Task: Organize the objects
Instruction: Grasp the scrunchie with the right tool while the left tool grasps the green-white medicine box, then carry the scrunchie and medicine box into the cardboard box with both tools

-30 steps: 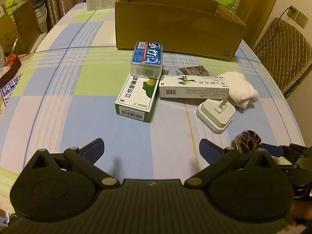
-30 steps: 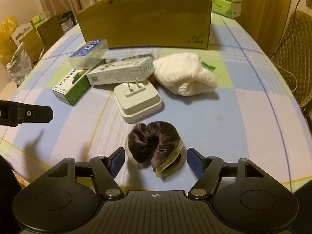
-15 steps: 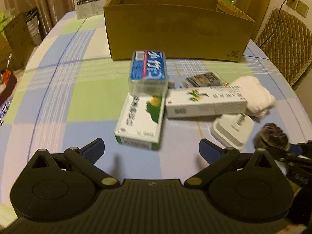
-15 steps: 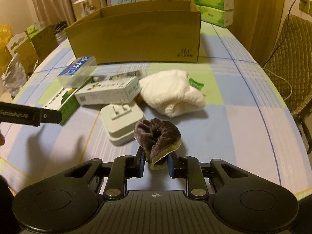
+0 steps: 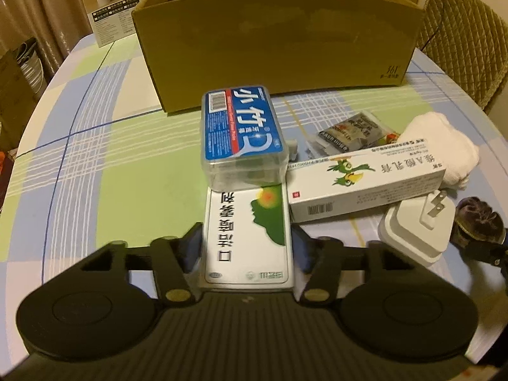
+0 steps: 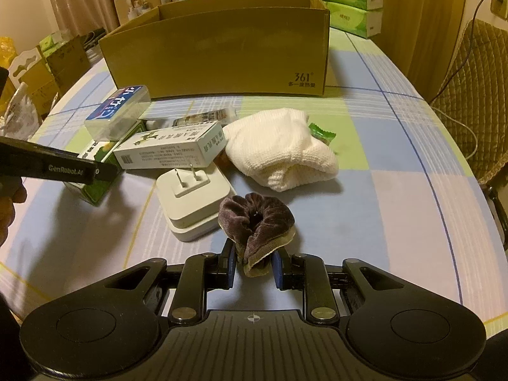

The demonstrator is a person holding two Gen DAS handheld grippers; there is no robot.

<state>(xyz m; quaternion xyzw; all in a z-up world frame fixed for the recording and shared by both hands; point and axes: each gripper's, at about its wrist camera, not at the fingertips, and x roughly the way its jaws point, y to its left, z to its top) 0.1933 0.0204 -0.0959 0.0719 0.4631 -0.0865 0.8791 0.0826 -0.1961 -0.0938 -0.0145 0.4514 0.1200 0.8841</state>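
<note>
Since the earlier frames, the left gripper [image 5: 247,250] has been brought forward over the table [image 5: 95,165] to the green-and-white box [image 5: 247,238], and its jaws have just been closing, with that box now between them. Whether the pads already press on its long sides cannot be told; they stand close against them, narrowed from wide. The brown scrunchie [image 6: 257,222], which lay flat between the parted fingers of the right gripper [image 6: 254,265], has been pinched and drawn up.

The box is approached from its near short end, probably because its far end is loaded: the clear case with the blue label [image 5: 243,139] rests on that end. A lift is therefore judged likely to tip the case off. The long white carton [image 5: 365,184] lies just beside the box, toward the table's right edge, with the white plug adapter [image 5: 416,231] in front of it and the white cloth [image 6: 279,152] behind.

The right gripper is clamped on the scrunchie, its jaws almost together. The scrunchie is held by its near fold, just beside the adapter. The cardboard box [image 6: 222,57] stands open along the far edge, presumably the place intended for everything.
</note>
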